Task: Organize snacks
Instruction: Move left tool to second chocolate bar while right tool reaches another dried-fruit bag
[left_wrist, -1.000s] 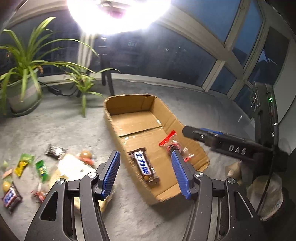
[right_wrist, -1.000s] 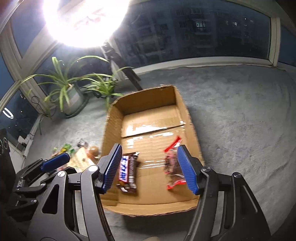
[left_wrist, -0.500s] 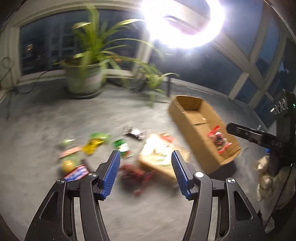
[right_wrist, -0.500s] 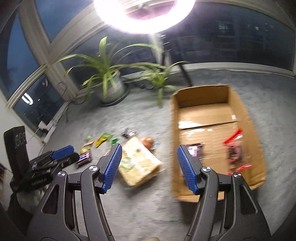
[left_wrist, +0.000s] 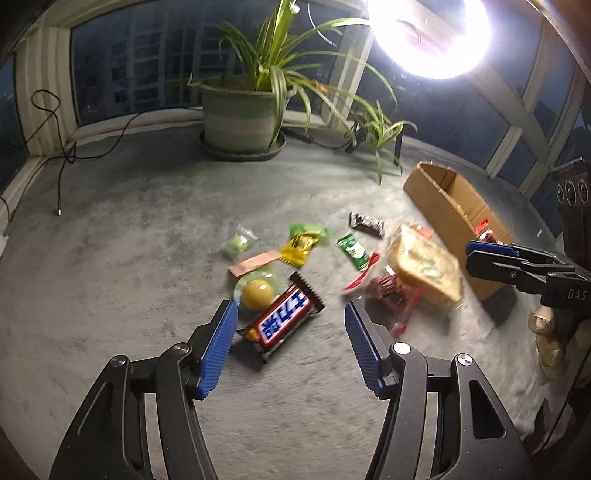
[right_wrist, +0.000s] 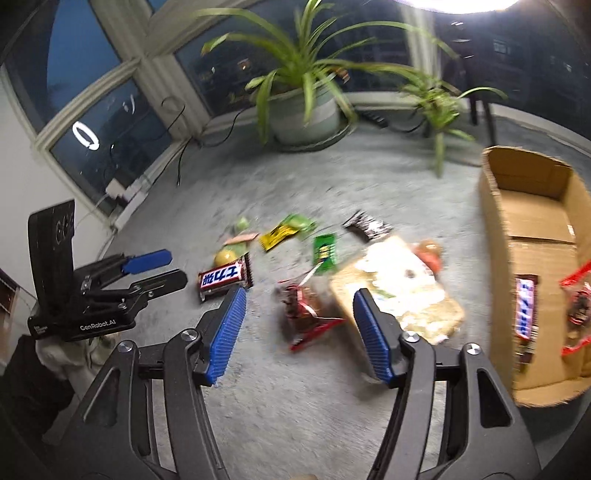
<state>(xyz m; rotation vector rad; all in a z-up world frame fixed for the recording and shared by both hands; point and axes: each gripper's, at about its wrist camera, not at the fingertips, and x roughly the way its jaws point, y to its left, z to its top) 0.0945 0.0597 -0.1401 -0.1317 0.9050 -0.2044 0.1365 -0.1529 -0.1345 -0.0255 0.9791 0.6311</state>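
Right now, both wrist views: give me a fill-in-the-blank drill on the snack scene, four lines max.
1. The left tongs are ____, framing the chocolate bar.
2. The cardboard box holds a chocolate bar and a ____ packet.
3. The bread bag lies ____ the box.
4. The right tongs hold ____.

Missing: open; red; outside; nothing

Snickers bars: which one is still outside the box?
The Snickers bar on the carpet, lying between the open fingers of the left hand-held gripper beside a yellow ball. The other bar lies inside the cardboard box.
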